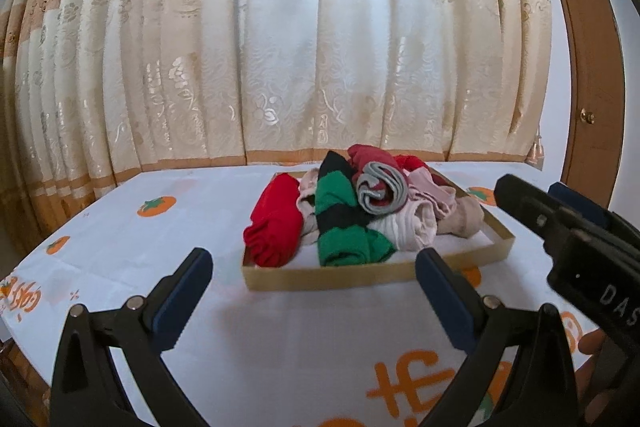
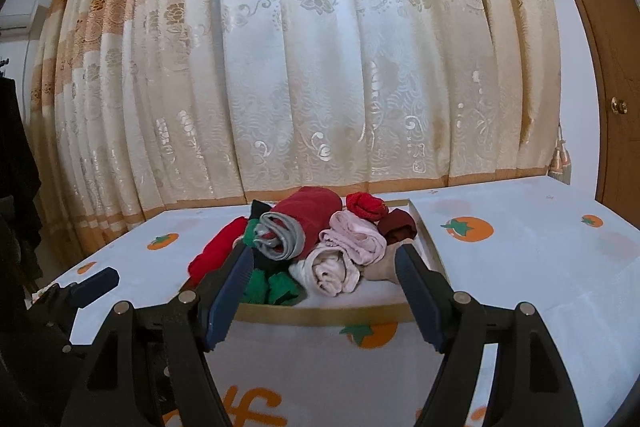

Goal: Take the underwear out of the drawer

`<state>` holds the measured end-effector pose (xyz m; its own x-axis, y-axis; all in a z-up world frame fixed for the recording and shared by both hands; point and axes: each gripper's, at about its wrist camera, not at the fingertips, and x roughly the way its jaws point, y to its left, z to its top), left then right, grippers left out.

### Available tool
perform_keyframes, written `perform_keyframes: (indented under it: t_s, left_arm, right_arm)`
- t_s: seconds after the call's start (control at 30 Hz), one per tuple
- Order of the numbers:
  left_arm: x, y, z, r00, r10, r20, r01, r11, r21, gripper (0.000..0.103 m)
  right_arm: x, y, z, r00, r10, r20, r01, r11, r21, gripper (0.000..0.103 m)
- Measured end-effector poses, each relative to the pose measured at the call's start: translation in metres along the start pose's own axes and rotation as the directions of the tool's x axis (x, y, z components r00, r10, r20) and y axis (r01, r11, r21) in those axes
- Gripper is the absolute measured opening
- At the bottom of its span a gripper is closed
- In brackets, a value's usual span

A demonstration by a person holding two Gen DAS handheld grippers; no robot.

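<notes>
A shallow gold-rimmed drawer tray (image 1: 332, 277) sits on the table, piled with rolled underwear: a red roll (image 1: 276, 223), a green-and-black striped one (image 1: 340, 219), a grey-edged dark red one (image 1: 380, 191), pink and beige ones. The same tray (image 2: 320, 315) and pile (image 2: 316, 243) show in the right wrist view. My left gripper (image 1: 314, 267) is open and empty, just short of the tray's near rim. My right gripper (image 2: 324, 267) is open and empty, its fingertips at the tray's near edge; it also appears at the right in the left wrist view (image 1: 560, 223).
The table carries a white cloth with orange persimmon prints (image 2: 468, 229). A patterned cream curtain (image 1: 280, 47) hangs close behind the table. A brown wooden door (image 1: 592, 67) stands at the right. Dark clothing (image 2: 16, 163) hangs at the far left.
</notes>
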<state>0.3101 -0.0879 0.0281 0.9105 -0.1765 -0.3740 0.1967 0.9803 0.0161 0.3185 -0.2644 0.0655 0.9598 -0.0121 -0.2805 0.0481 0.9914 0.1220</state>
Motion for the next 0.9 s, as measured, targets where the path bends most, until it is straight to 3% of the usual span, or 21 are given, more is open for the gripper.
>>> perform_keyframes:
  t_s: [0.9]
  left_arm:
    - [-0.102, -0.001, -0.034, 0.999, -0.020, -0.029, 0.020, 1.000, -0.010, 0.103]
  right_arm:
    - [-0.101, 0.006, -0.027, 1.000, 0.009, -0.013, -0.008, 0.998, 0.070, 0.078]
